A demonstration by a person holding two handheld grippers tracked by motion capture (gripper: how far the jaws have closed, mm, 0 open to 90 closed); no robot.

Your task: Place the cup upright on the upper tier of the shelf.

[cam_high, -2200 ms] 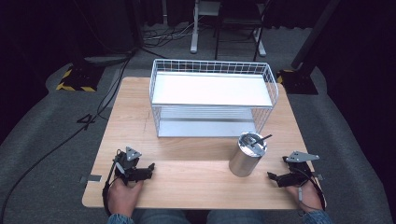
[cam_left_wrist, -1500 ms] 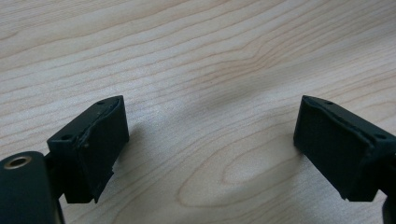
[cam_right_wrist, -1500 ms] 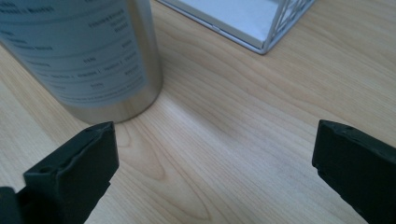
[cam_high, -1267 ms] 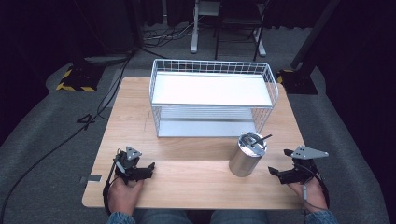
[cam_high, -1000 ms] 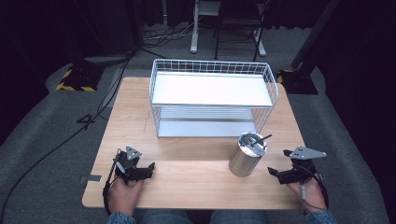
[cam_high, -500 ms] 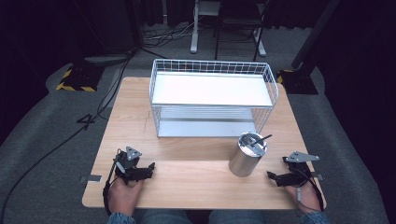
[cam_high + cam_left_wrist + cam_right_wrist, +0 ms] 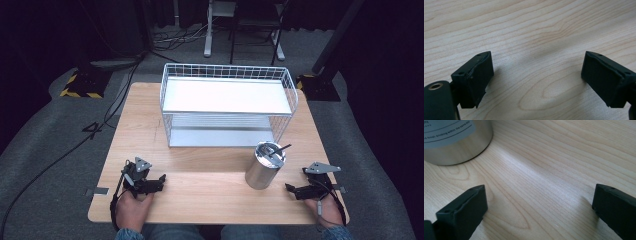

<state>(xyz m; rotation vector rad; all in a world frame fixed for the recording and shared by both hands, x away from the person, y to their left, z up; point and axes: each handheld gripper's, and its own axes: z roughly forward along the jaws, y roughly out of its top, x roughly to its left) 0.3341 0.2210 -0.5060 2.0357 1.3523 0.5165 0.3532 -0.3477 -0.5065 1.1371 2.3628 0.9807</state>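
At the table's near right edge, the right gripper [image 7: 296,190] has settled back down after a slight lift, jaws wide apart just beside the steel canister [image 7: 264,165], while the left gripper [image 7: 156,183] rests spread and empty; likely pre-grasp.

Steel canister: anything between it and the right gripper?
Nothing visible. Bare table lies between the open right gripper and the steel canister; the right gripper view shows the canister's base just ahead, untouched.
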